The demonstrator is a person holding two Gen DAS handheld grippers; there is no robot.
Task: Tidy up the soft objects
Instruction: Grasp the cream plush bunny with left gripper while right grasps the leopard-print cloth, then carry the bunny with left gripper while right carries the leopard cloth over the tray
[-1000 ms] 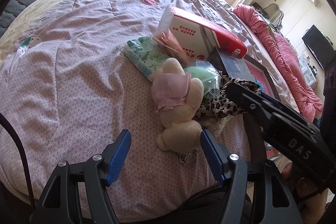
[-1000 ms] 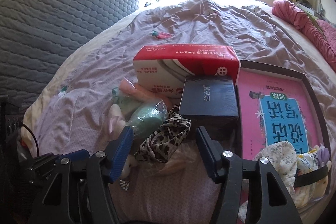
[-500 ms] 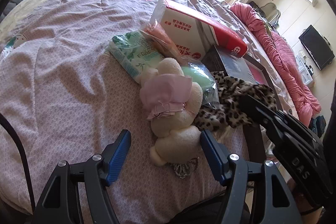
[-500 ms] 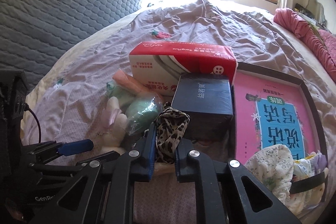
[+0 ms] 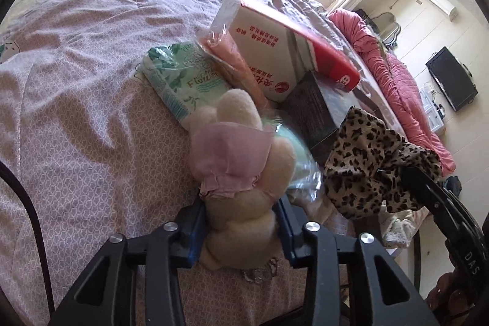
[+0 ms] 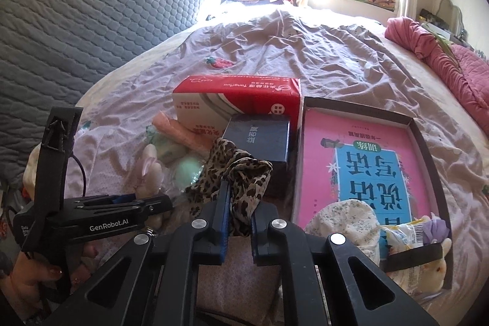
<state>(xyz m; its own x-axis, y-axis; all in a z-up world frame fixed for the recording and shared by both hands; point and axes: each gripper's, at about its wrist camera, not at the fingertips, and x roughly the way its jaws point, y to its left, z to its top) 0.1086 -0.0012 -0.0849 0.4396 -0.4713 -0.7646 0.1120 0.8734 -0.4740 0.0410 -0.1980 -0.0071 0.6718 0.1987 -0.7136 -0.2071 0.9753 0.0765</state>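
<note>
My left gripper [image 5: 241, 229] is shut on the body of a cream plush bunny [image 5: 241, 173] with a pink bonnet, which lies on the lilac bedspread [image 5: 76, 81]. My right gripper [image 6: 238, 219] is shut on a leopard-print cloth [image 6: 235, 170] and holds it lifted beside a dark box [image 6: 259, 136]; the cloth [image 5: 376, 161] also shows at the right of the left wrist view. The left gripper [image 6: 134, 203] and the bunny [image 6: 149, 170] show at the left of the right wrist view.
A red-and-white tissue box [image 6: 235, 103], a green tissue pack [image 5: 180, 78], a pink tube [image 5: 235, 63] and a bagged green ball [image 6: 188, 170] lie nearby. A dark tray [image 6: 428, 148] at the right holds a pink book, a floral cloth [image 6: 345, 222] and small plush toys [image 6: 428, 265].
My left gripper moved forward and shut on the plush bunny. My right gripper shut on the leopard cloth and lifted it.
</note>
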